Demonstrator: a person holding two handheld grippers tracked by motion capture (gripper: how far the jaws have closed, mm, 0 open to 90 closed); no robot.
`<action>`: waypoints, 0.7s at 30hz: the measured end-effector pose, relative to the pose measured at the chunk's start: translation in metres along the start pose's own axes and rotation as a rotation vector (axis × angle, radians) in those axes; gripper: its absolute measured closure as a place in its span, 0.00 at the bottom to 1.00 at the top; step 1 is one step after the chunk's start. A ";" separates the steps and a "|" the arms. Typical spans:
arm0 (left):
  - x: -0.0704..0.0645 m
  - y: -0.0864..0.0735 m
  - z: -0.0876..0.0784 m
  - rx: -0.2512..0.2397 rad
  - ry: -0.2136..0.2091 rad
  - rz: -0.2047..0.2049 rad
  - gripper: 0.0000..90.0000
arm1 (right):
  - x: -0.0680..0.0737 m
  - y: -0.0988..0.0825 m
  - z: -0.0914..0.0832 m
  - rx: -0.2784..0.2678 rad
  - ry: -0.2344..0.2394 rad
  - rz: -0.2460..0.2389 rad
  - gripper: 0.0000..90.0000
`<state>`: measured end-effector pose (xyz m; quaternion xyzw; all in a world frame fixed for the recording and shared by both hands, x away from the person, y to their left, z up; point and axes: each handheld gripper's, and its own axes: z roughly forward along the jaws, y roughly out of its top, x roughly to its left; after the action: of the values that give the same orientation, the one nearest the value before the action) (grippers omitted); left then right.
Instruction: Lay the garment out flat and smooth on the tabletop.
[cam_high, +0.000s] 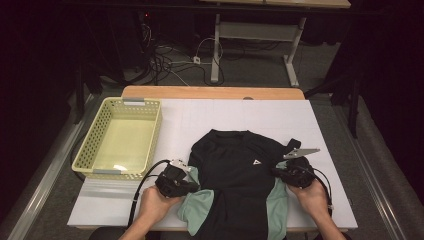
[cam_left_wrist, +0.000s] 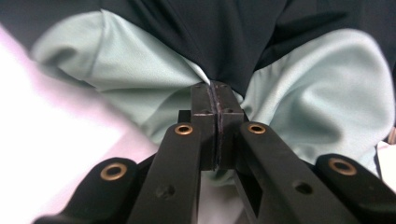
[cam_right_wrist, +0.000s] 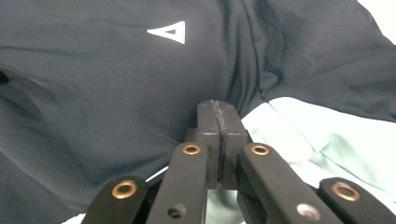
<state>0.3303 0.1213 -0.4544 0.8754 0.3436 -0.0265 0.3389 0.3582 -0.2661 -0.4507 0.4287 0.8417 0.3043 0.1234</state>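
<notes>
High view: a black shirt (cam_high: 239, 175) with pale green sides lies front up on the white table (cam_high: 200, 120), its collar pointing away from the person.
Shirt place: in the middle of the near half of the table; its lower part hangs past the near edge.
Basket (cam_high: 120, 138): yellow, empty, well to the left of the shirt, not touching it.
Left gripper (cam_high: 191, 176): at the left side of the shirt, jaws pressed together, and some green cloth seems pinched between the tips.
Right gripper (cam_high: 277, 172): at the right side of the shirt, jaws also together; in the right gripper view the tips sit at the seam where black meets green, but I cannot tell for sure if cloth is caught.
Logo (cam_right_wrist: 169, 32): small white triangle on the chest, between the two grippers.
Done: I judge the shirt is spread and both sides are taken.
Left: folding the sides in is not yet done, and the basket still waits for the shirt.
</notes>
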 end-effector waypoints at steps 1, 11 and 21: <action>0.002 0.001 -0.003 -0.026 0.032 -0.002 0.94 | -0.001 -0.001 -0.001 -0.012 0.004 0.013 1.00; 0.029 0.034 -0.002 -0.138 0.196 -0.090 0.60 | -0.011 -0.001 0.000 -0.047 -0.017 0.039 0.93; 0.059 0.058 0.024 -0.094 0.216 -0.198 0.51 | -0.014 -0.001 0.002 -0.048 -0.025 0.034 0.88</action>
<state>0.4154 0.1102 -0.4564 0.8182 0.4637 0.0507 0.3361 0.3667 -0.2765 -0.4539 0.4438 0.8250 0.3211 0.1390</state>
